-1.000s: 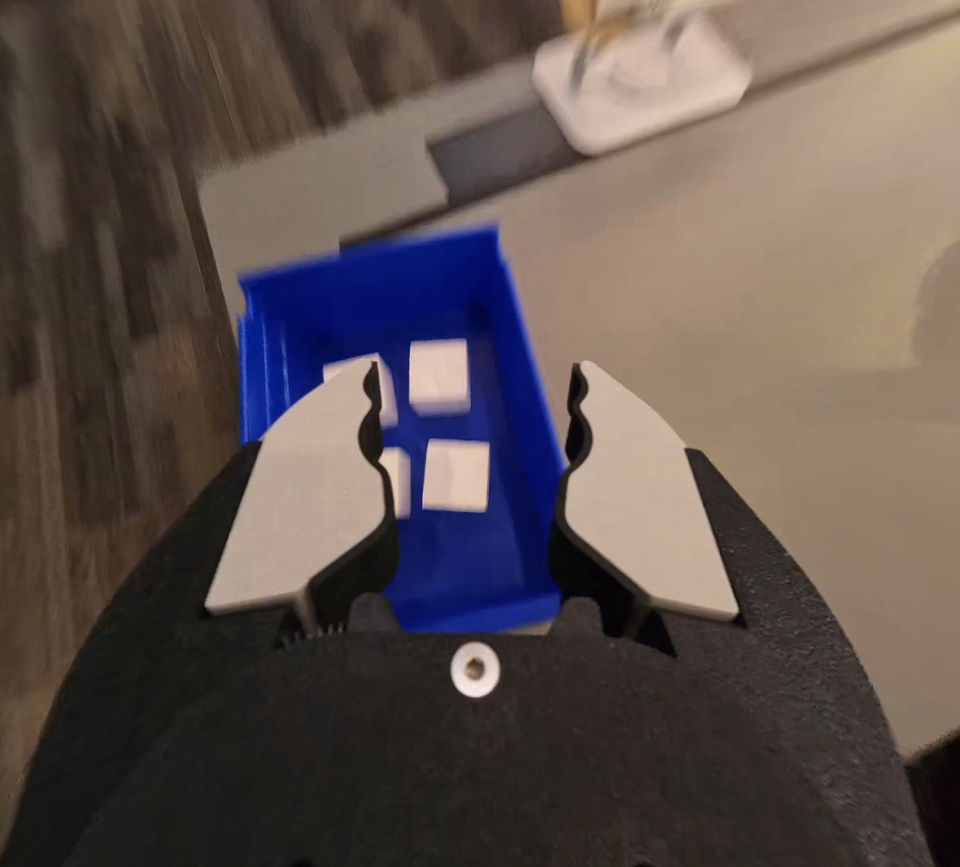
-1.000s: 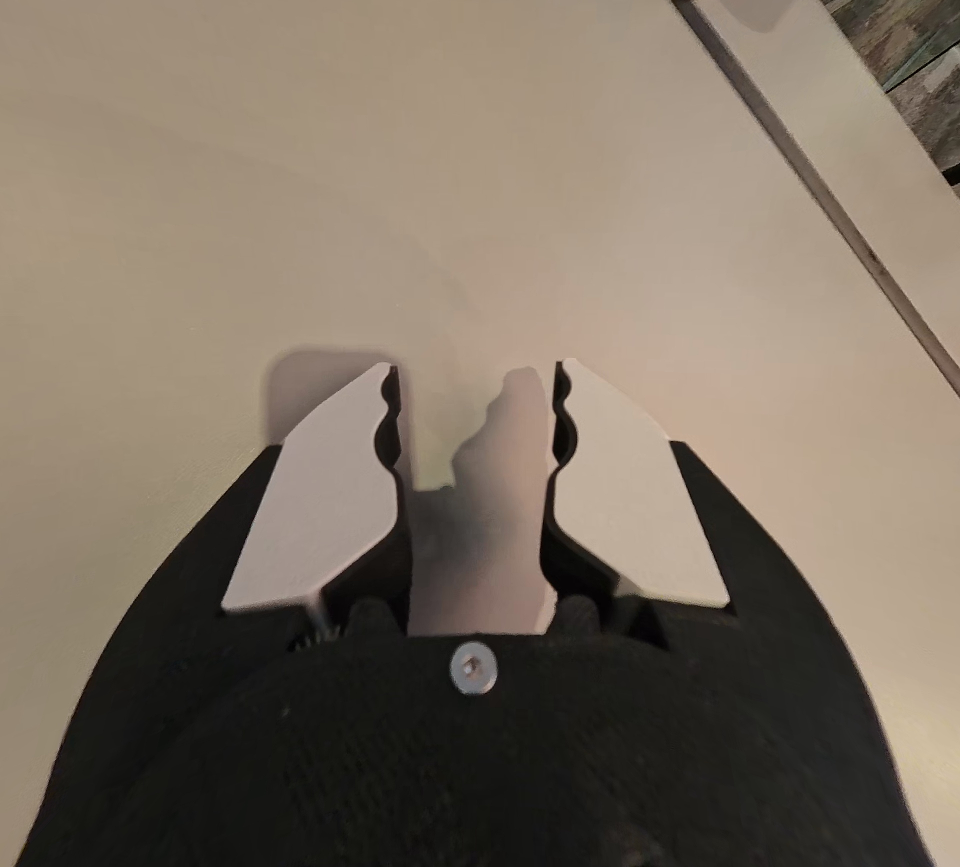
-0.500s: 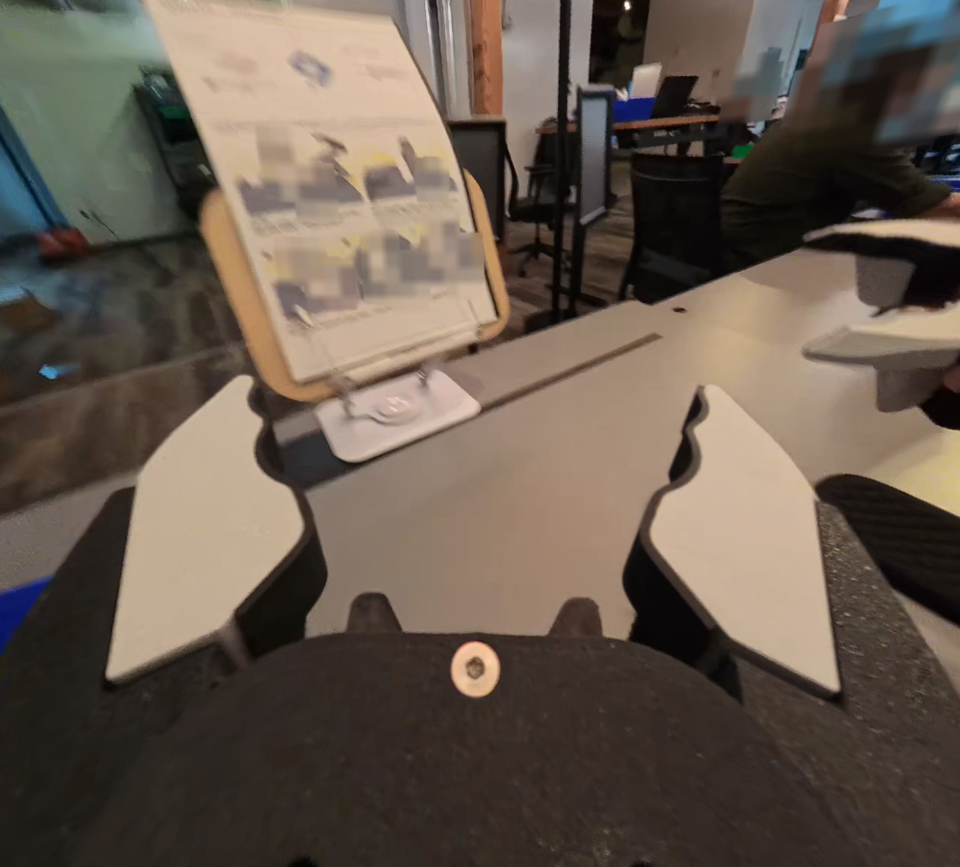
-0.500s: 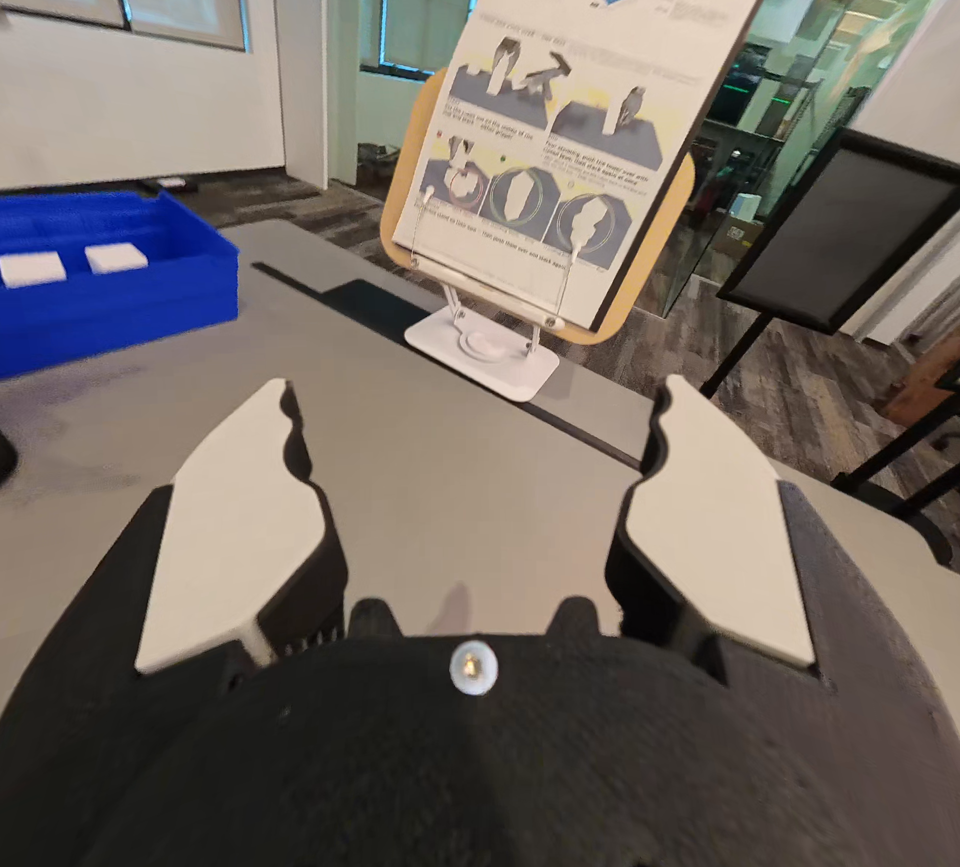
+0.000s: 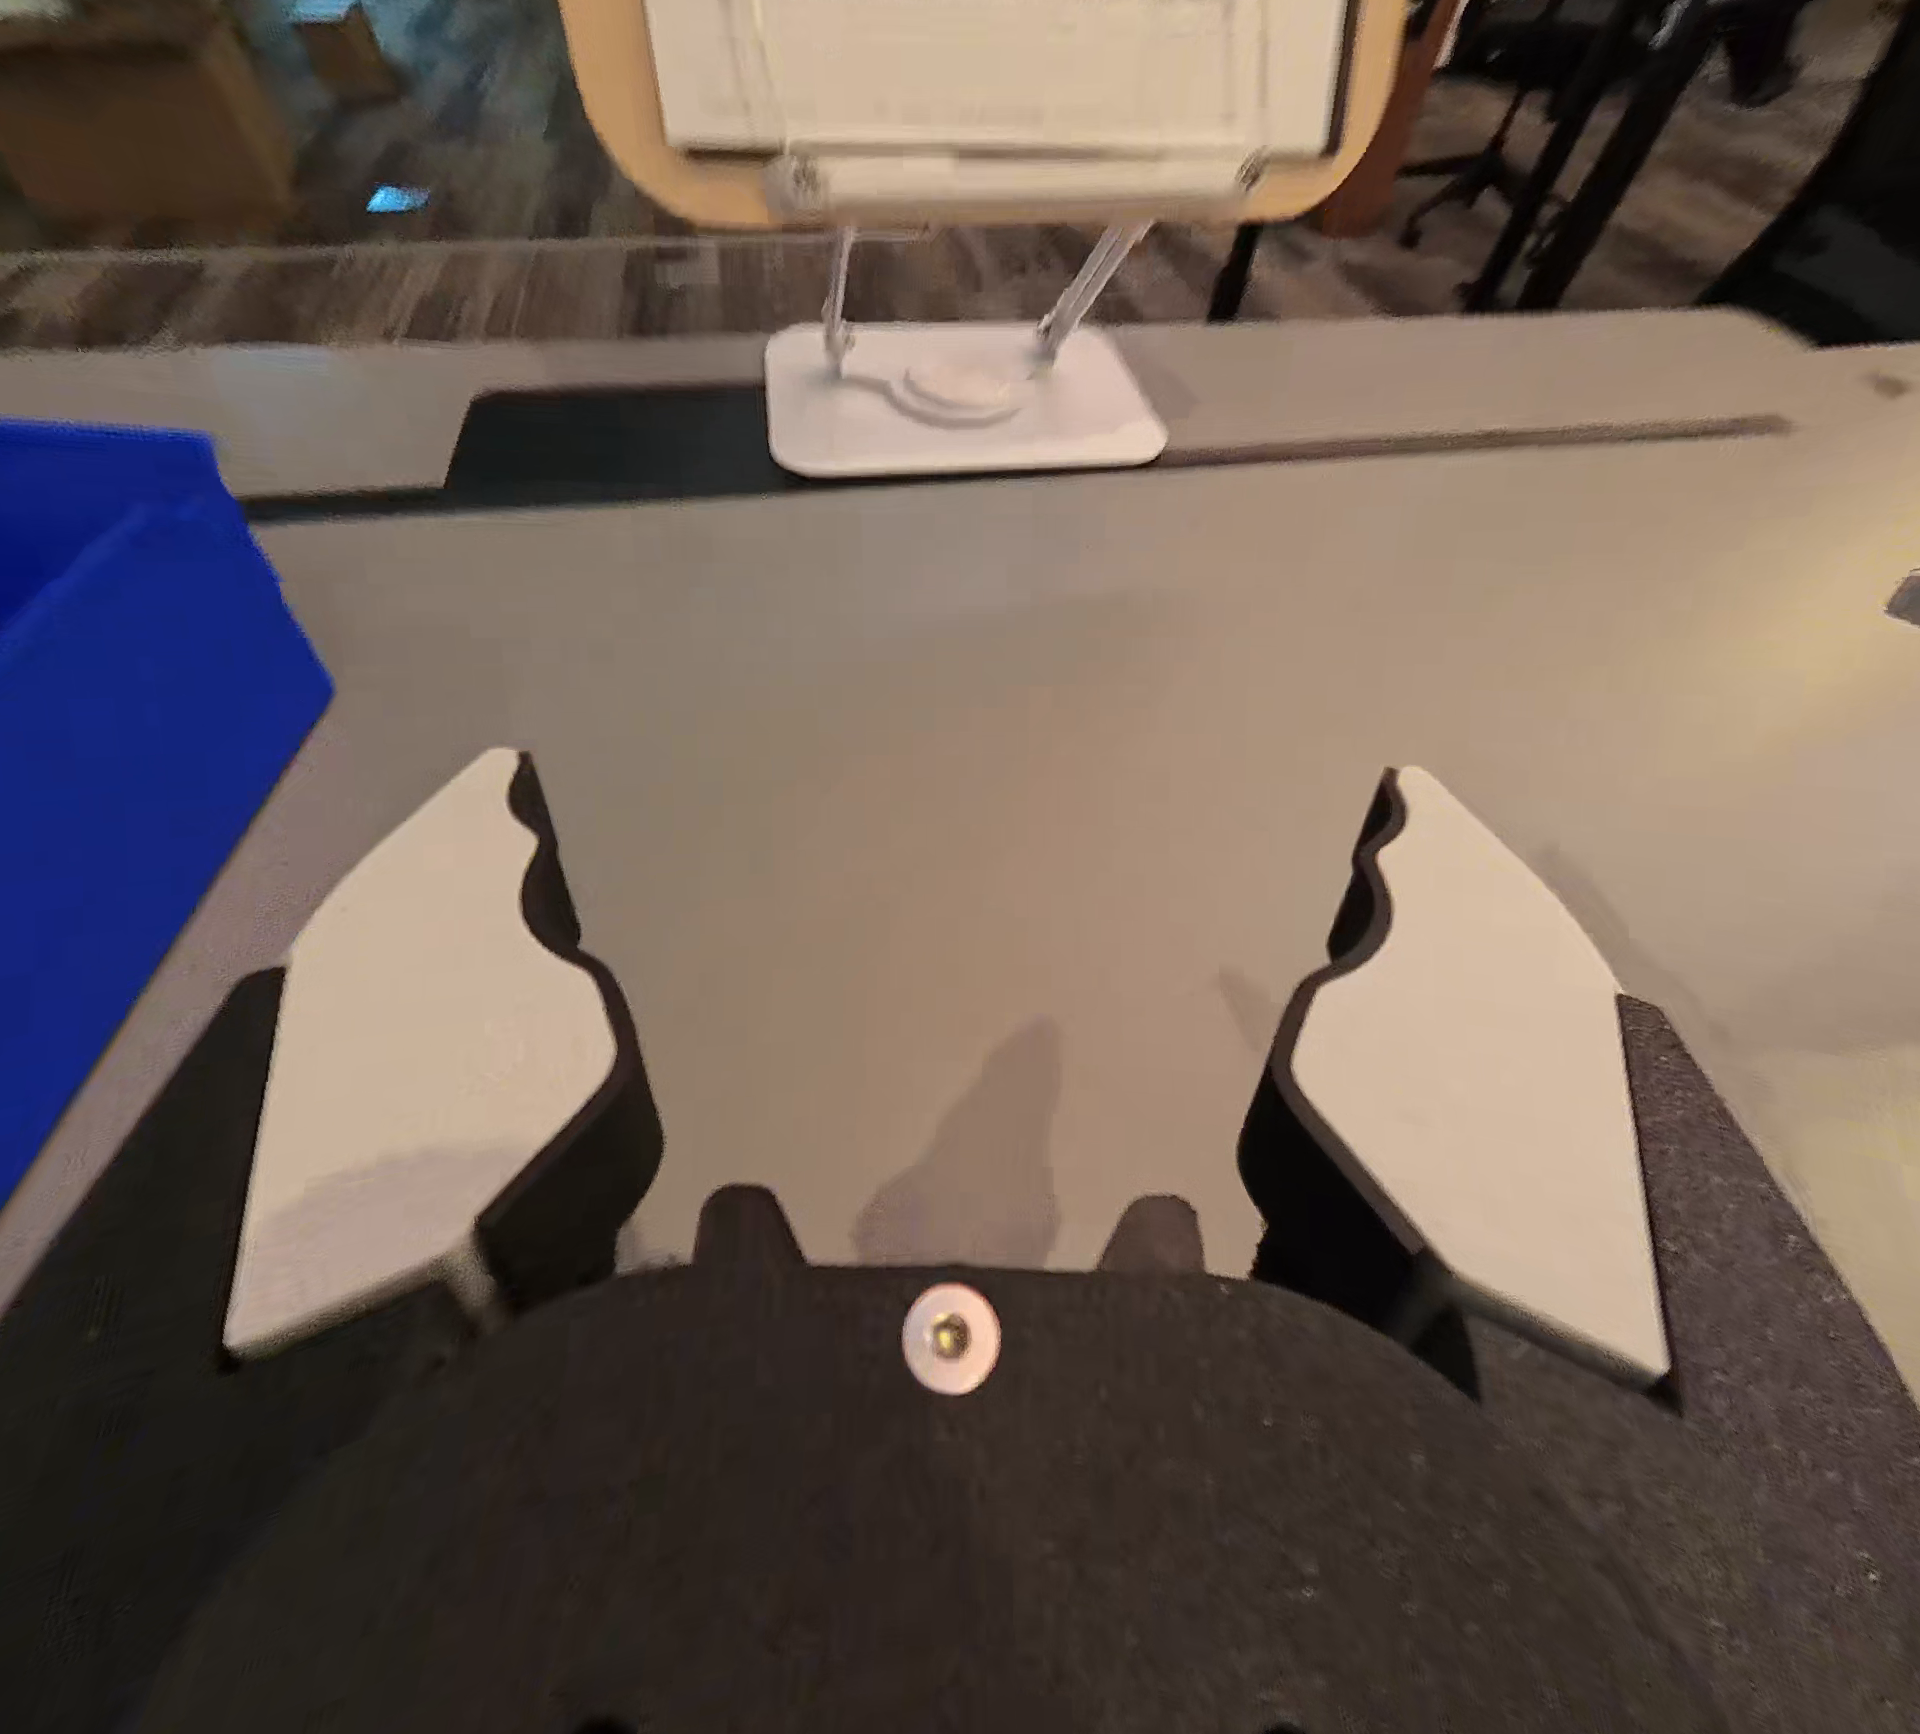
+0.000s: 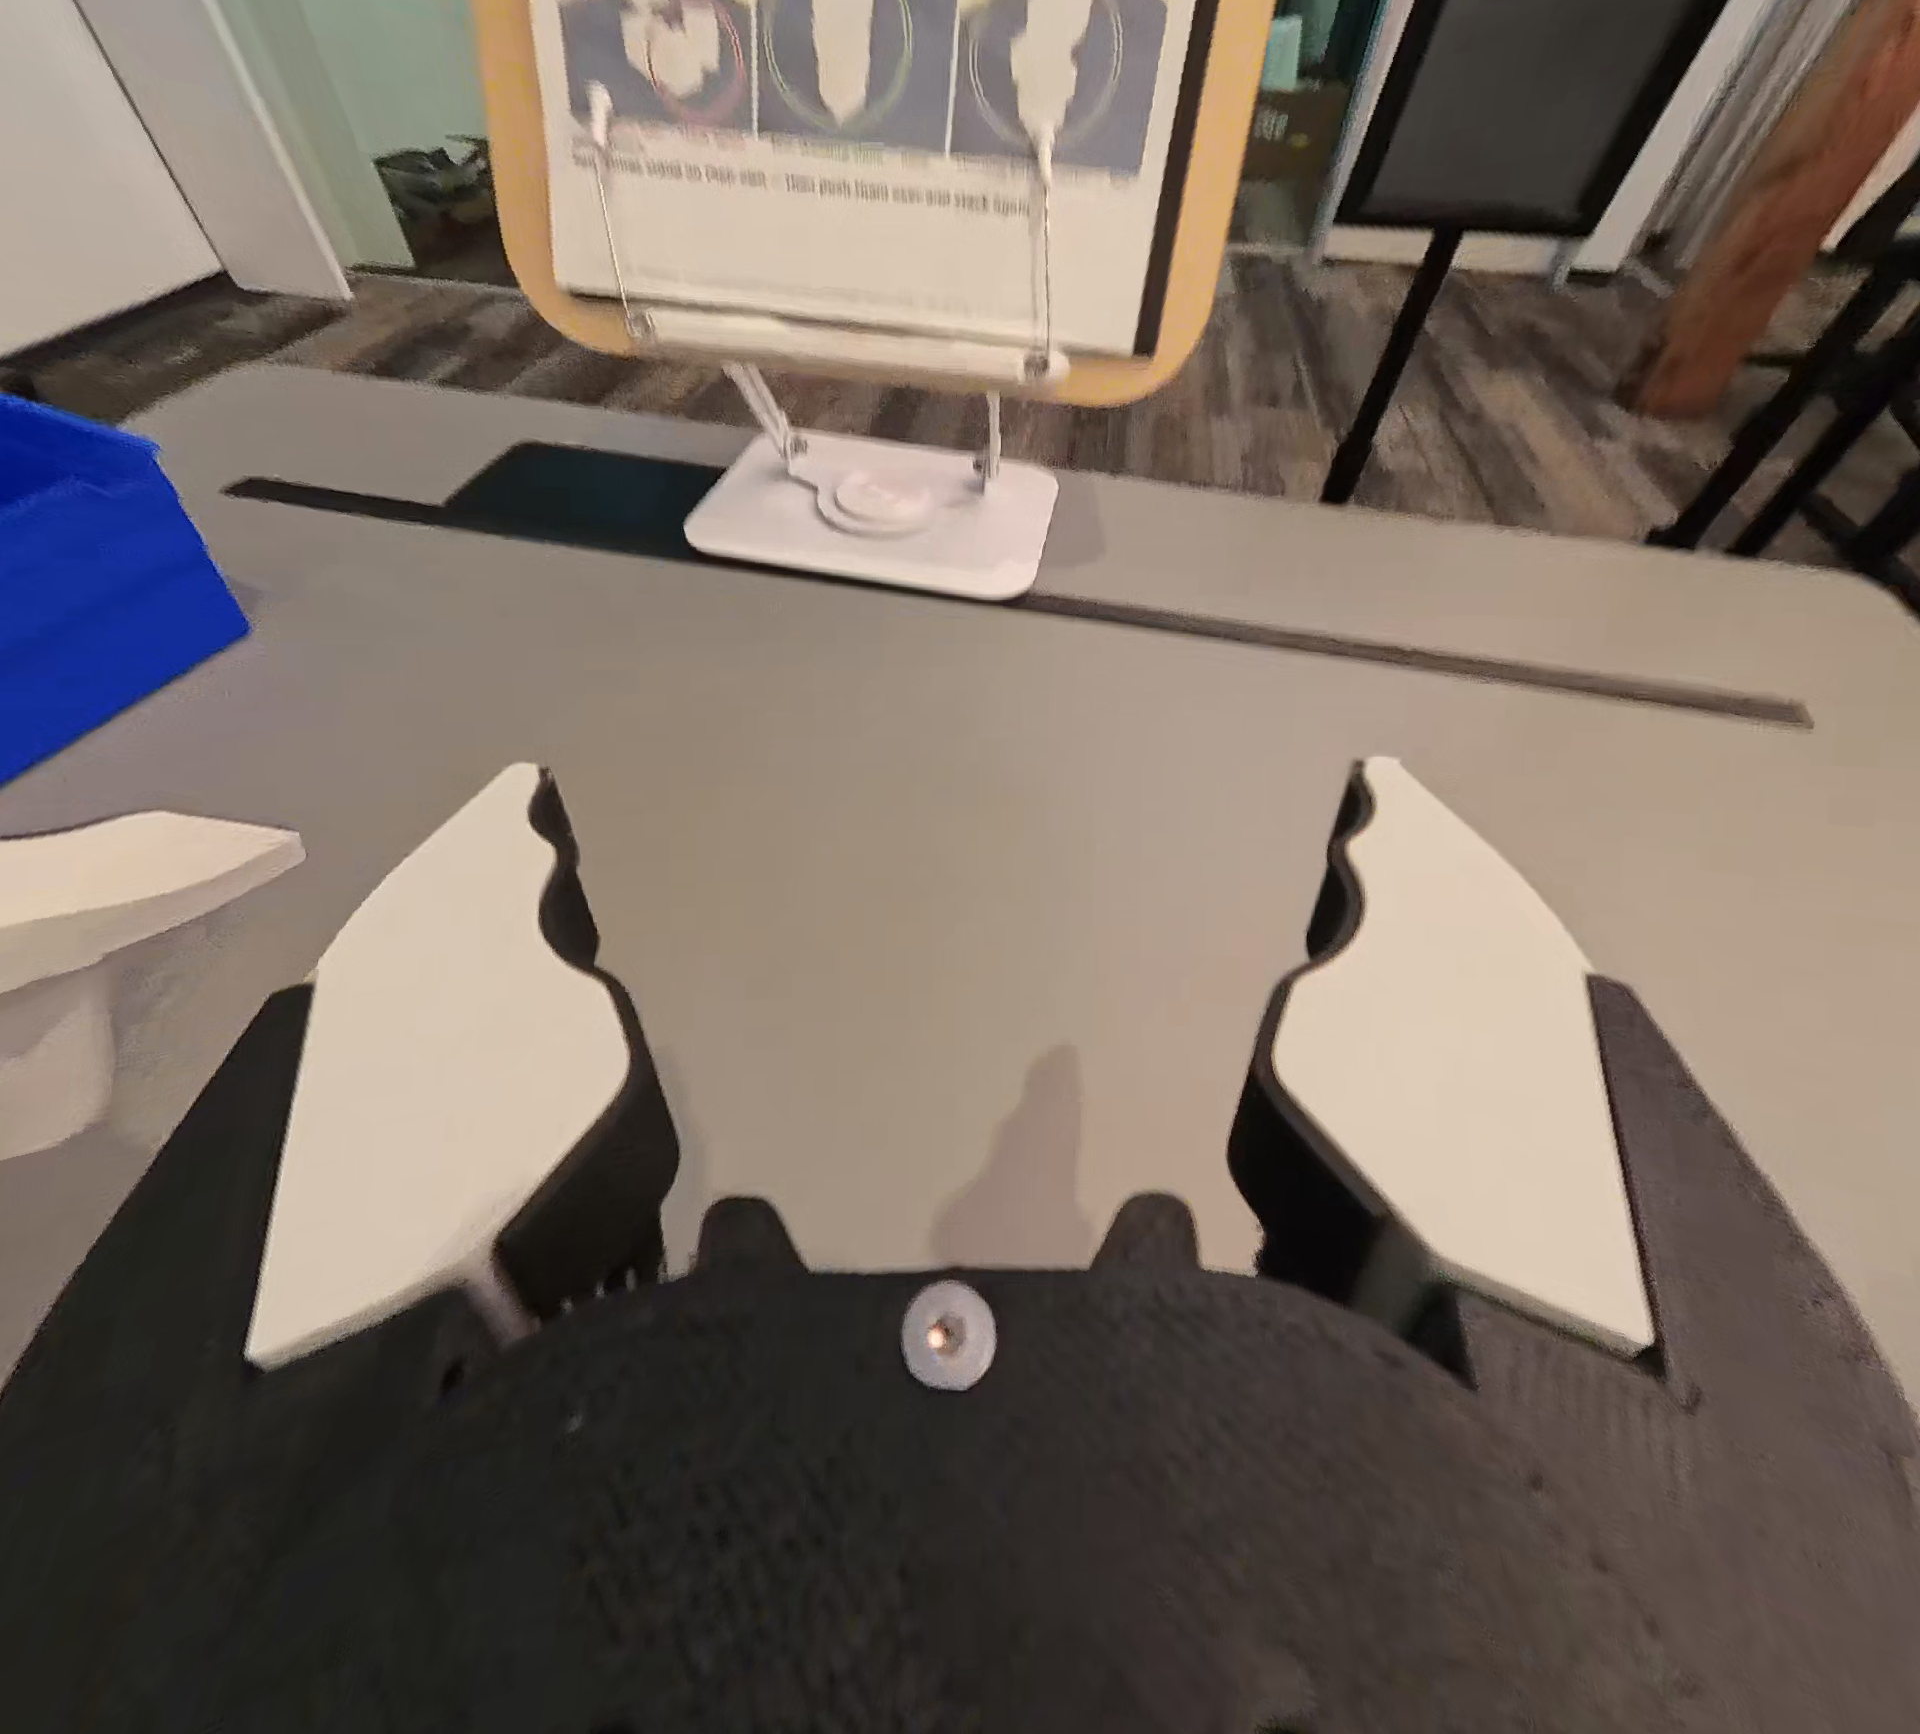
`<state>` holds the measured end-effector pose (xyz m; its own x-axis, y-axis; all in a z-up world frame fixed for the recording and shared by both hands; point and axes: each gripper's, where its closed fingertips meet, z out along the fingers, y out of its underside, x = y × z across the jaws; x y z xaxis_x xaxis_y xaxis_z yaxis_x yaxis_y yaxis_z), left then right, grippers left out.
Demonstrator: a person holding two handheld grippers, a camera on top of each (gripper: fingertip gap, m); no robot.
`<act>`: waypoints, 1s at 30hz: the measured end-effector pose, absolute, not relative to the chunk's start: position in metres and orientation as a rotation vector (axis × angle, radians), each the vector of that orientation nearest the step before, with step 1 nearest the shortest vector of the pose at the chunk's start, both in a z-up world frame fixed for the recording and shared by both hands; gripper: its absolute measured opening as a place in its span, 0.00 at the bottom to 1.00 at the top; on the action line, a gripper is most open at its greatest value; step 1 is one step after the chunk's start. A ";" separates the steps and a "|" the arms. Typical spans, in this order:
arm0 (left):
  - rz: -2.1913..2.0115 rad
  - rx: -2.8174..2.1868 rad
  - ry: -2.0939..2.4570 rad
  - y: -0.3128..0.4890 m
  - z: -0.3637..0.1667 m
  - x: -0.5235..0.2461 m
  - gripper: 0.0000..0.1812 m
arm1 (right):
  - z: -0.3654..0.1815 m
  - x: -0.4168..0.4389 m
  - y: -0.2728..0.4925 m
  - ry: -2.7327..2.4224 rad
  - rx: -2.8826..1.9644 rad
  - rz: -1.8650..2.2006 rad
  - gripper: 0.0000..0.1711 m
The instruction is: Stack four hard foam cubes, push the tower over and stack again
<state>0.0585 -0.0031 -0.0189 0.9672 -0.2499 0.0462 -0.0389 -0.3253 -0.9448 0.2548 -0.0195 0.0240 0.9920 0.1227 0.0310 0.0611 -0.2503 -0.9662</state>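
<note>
No foam cube shows in either view now. My left gripper (image 5: 951,775) is wide open and empty above the grey table (image 5: 935,645), with a blue bin (image 5: 114,676) just to its left; the bin's inside is hidden. My right gripper (image 6: 945,775) is also wide open and empty above the table (image 6: 935,697). The blue bin (image 6: 83,583) sits at the far left of the right wrist view. The white finger of the left gripper (image 6: 135,863) pokes in at the left edge there.
A document stand with a printed sheet (image 5: 966,1) rests on a white base (image 5: 966,401) at the table's far edge, also in the right wrist view (image 6: 873,521). A dark groove (image 6: 1351,656) runs along the back of the table. Black stands (image 6: 1558,22) are on the floor beyond.
Both grippers have opened wide and tilted up from looking down at the bin and table to facing the document stand. The white cubes in the bin have left the view.
</note>
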 end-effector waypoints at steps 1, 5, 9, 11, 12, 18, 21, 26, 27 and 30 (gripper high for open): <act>-0.196 -1.921 0.195 -0.003 -0.032 0.056 0.78 | 0.010 0.252 -0.019 -0.129 -1.855 0.059 0.79; -0.193 -2.034 0.125 0.000 -0.075 0.054 0.79 | -0.042 0.246 -0.014 -0.111 -1.987 0.057 0.79; -0.157 -2.077 0.102 0.003 -0.100 0.055 0.78 | -0.079 0.243 -0.008 -0.073 -2.082 0.063 0.79; -0.129 -2.094 0.095 0.004 -0.110 0.054 0.78 | -0.093 0.242 -0.007 -0.055 -2.119 0.067 0.79; -0.123 -2.105 0.092 0.004 -0.114 0.054 0.78 | -0.098 0.242 -0.006 -0.045 -2.128 0.066 0.79; -0.084 -2.189 0.083 0.008 -0.136 0.052 0.79 | -0.120 0.246 0.000 0.002 -2.174 0.069 0.79; -0.071 -2.207 0.083 0.010 -0.138 0.053 0.79 | -0.129 0.247 0.003 0.020 -2.196 0.065 0.79; -0.103 -2.247 0.090 0.011 -0.144 0.062 0.79 | -0.144 0.250 0.006 0.045 -2.248 0.040 0.79; -0.103 -2.251 0.093 0.011 -0.145 0.063 0.79 | -0.146 0.250 0.007 0.047 -2.255 0.034 0.78; -0.096 -2.264 0.105 0.011 -0.147 0.066 0.80 | -0.154 0.250 0.007 0.043 -2.283 0.015 0.78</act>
